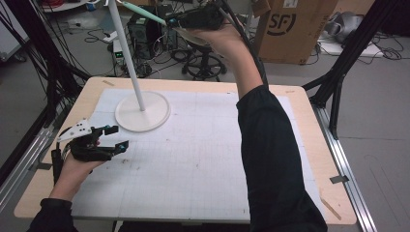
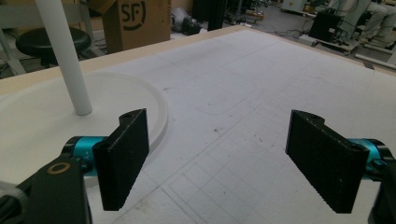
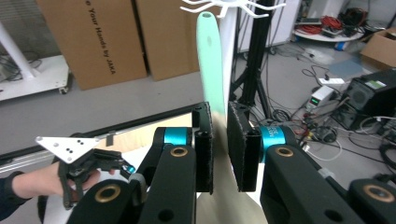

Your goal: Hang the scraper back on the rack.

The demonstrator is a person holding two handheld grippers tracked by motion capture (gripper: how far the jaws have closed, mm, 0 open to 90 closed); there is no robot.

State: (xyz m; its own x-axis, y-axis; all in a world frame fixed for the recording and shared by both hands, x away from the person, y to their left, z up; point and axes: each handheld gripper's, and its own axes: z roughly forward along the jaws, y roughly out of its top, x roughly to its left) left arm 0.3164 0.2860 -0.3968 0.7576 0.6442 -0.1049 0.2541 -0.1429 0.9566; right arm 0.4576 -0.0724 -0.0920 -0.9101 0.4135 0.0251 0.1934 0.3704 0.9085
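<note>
item: my right claw [image 3: 219,149] raised above the worktop [image 1: 203,159], clamped on a mint-green spatula [image 3: 208,60] near the white stand's [image 1: 126,43] hooks; left claw [image 2: 219,158] apart, holding nothing, beside its base.

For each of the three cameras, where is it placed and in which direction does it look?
High view: above the person's side, looking forward and down on the table; both forearms, left tongs, raised right tongs.
Left gripper view: on the left tongs, low over the table, facing the stand; its open jaws.
Right gripper view: on the right tongs, held high, facing the stand's hooks; jaws shut on a mint spatula.
Shared: high and left gripper views both show the stand's base.
</note>
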